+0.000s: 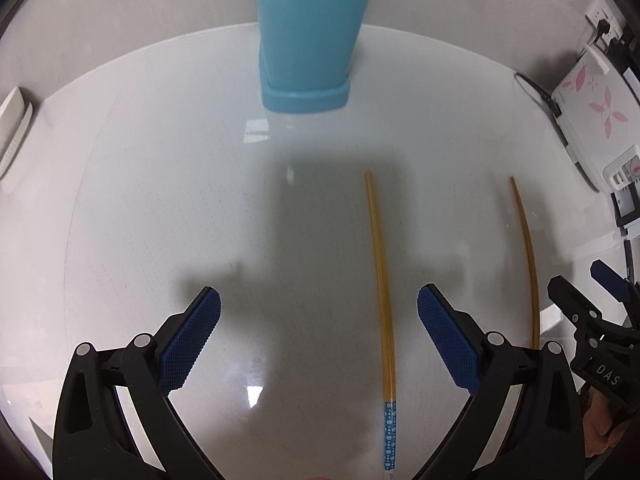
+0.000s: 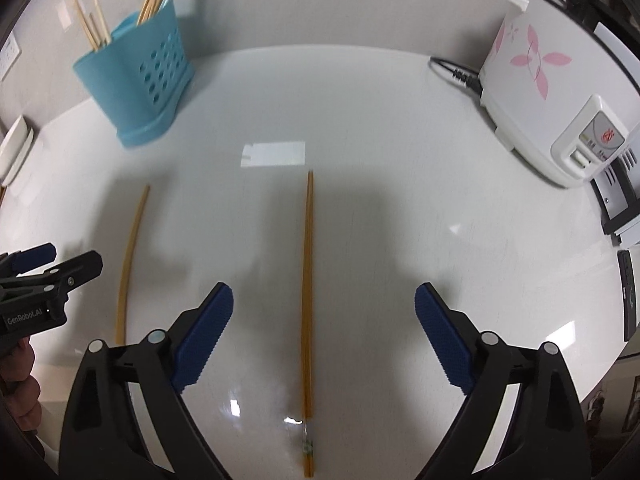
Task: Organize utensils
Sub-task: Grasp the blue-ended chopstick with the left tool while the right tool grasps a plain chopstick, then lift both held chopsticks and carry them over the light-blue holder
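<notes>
While both jaws gape — left gripper (image 1: 319,312) | right gripper (image 2: 324,308) — chopsticks (image 2: 307,300) lie ungrasped.

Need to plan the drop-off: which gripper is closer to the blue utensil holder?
Left. The left gripper faces the blue utensil holder straight ahead; from the right gripper it stands farther off, up-left.

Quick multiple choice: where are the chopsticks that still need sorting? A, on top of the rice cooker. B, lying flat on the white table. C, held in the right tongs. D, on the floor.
B: two chopstick pairs lie flat on the white table, outside the blue holder.
</notes>
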`<state>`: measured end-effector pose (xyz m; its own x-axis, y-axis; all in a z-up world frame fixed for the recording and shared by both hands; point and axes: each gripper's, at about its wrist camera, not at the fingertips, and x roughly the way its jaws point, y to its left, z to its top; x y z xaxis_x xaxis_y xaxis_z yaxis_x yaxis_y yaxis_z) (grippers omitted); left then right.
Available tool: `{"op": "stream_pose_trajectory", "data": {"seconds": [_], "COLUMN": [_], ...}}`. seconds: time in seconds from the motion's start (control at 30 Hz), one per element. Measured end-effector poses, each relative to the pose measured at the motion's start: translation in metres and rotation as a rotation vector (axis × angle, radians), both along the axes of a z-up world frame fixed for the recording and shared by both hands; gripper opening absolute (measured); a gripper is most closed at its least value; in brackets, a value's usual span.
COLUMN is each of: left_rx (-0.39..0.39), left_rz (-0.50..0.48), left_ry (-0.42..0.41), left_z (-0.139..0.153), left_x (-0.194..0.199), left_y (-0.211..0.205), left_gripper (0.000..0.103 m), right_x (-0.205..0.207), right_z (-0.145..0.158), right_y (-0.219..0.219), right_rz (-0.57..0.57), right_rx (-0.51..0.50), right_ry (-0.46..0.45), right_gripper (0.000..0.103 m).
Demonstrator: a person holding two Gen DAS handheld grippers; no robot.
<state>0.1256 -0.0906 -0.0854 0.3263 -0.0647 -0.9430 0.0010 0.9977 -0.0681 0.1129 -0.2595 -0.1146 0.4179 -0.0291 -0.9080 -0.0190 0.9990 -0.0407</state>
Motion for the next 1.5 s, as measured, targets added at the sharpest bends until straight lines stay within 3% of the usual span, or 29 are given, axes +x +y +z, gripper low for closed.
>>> {"op": "stream_pose_trajectory", "data": {"seconds": [0.33,0.5,0.7,0.8,0.9,1.07,1.2,1.23,1.27,1.5], "left_rx": [0.038,0.059,0.087,0.089,0.092,0.087,0.069,0.067,0.066,0.054], "left_rz": [-0.016,-0.024,-0.032,-0.032,-0.034,-0.026,-0.02,-0.021,-0.021,-0.028], "left_ry": [0.07,0.088,0.1,0.103,0.107,0.112,0.116,0.116,0.114,0.11], "left_z": [-0.021,-0.026,-0.026,-0.023,-0.021,-0.016,-0.015,-0.015,-0.015,-0.015], "left_x": [-0.011,-0.015,-0.017,-0.017,-0.016,-0.018,-0.016,-0.016,-0.016,-0.016], "left_y": [-0.02,-0.029,-0.037,-0.04,-0.043,-0.039,-0.038,-0.038,-0.039,-0.037], "left_gripper": [0.097,0.093,0.076,0.063,0.047,0.011,0.007,0.006,0.007,0.006], "right_x": [-0.014,-0.015,-0.012,-0.01,-0.006,-0.002,0.0,0.0,0.001,0.0], "right_z": [-0.017,-0.024,-0.03,-0.032,-0.035,-0.038,-0.038,-0.038,-0.038,-0.037], "right_y": [-0.004,-0.003,-0.002,-0.001,-0.002,0.0,0.001,0.001,0.002,0.007], "right_rz": [0.007,0.02,0.022,0.026,0.021,0.017,0.015,0.014,0.015,0.02], "right_rx": [-0.01,-0.014,-0.019,-0.027,-0.028,-0.026,-0.021,-0.019,-0.018,-0.053], "right_ry": [0.087,0.127,0.166,0.175,0.187,0.195,0.201,0.202,0.208,0.202], "right_gripper": [0.074,0.06,0.048,0.04,0.037,0.031,0.021,0.011,0.007,0.006]}}
